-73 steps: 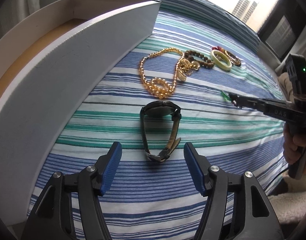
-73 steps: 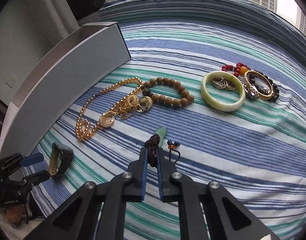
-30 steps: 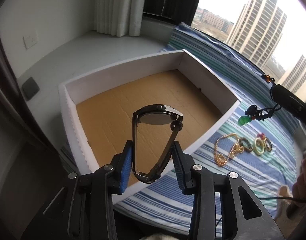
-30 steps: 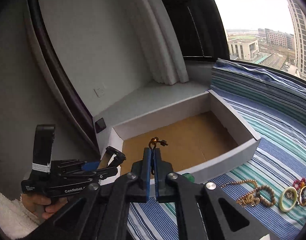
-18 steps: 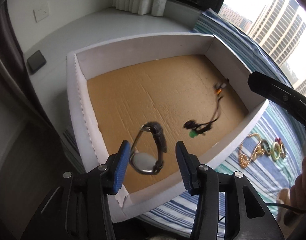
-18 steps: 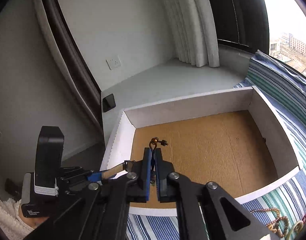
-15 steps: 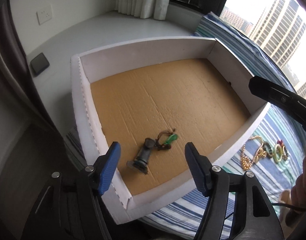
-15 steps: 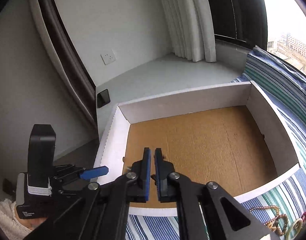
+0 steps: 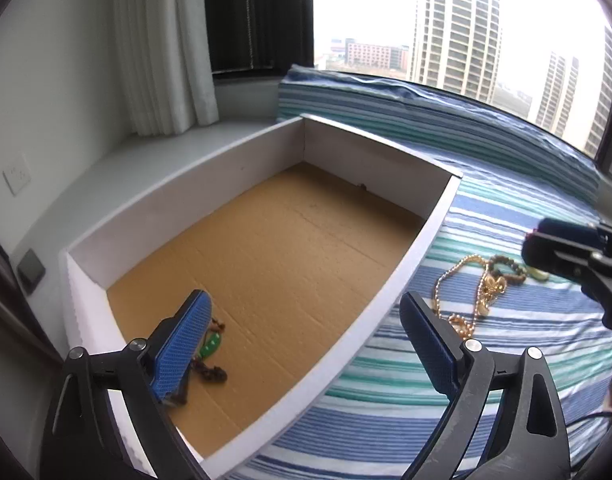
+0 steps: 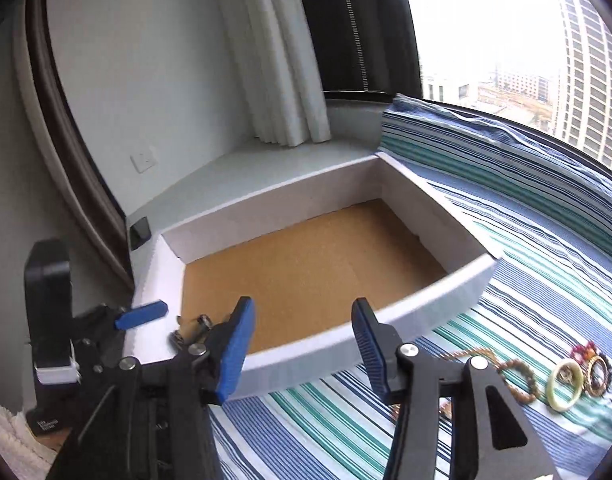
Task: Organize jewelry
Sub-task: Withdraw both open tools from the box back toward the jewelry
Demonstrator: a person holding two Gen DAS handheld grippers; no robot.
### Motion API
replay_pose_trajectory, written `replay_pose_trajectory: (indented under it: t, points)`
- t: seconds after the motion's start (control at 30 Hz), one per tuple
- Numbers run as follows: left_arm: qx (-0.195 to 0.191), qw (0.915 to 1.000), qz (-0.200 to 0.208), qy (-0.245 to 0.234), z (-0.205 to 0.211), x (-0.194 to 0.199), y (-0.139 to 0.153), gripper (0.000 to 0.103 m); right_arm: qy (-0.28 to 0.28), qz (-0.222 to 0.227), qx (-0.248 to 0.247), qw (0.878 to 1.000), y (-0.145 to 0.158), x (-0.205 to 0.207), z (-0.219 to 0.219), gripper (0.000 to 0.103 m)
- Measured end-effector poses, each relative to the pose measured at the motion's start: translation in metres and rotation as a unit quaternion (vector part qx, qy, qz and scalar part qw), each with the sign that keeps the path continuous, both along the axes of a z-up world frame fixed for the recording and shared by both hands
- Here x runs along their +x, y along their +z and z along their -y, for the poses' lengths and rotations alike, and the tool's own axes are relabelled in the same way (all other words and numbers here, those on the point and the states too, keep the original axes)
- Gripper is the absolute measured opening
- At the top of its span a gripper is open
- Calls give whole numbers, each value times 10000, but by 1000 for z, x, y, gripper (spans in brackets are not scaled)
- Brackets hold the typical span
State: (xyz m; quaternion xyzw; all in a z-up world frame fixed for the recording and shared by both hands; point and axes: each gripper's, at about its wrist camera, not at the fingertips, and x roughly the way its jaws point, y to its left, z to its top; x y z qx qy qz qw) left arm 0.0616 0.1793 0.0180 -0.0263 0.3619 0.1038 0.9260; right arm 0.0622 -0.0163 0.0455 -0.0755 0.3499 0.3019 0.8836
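Observation:
A white box with a brown cardboard floor (image 9: 290,256) sits at the left end of the striped bedding; it also shows in the right wrist view (image 10: 314,264). The green pendant on its dark cord (image 9: 210,350) lies in the box's near corner, partly behind my left finger; the watch is mostly hidden there. My left gripper (image 9: 302,344) is open and empty above the box's near wall. My right gripper (image 10: 302,344) is open and empty above the box's near wall. A gold bead necklace (image 9: 472,288) and a brown bead bracelet (image 9: 506,270) lie on the bedding.
A pale green bangle (image 10: 564,384) and a gold and red bracelet group (image 10: 594,364) lie on the striped bedding (image 10: 546,248) at the right. A white ledge with a curtain (image 9: 162,44) runs behind the box. The other gripper shows at each view's edge.
Both grippers let go over the box: the watch and the green pendant dropped onto its floor. Both jaws opened wide, and both grippers have pulled back toward the bedding.

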Motion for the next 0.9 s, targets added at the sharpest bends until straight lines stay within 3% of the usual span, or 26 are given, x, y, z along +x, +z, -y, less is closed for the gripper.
replay_pose_trajectory:
  t: [0.13,0.33,0.43,0.57,0.63,0.9]
  points:
    - [298,9991,293,-116,2,20,-7,96,-884,-226,-243,9955,-33,-7,64,51]
    - [579,9983,-45,20,-3,34,-37,95,-1719,-820,-82,9817,-67,-18,125,51]
    - [560,9983,-152,28,-6,34,-43,95,-1771,-772,-97,9811,-66,-22,130,51]
    - [1145,9933,-129,85,3,29,-48,96,-1697,-610,-81,9836,-60,-26,123,51]
    - [1257,9919,-140,125,2,25,-50,100,-1640,-572,-86,9848,-57,-28,117,51]
    - [968,9946,-333,171,-14,12,-52,100,-1631,-574,-78,9849,-61,-37,118,51]
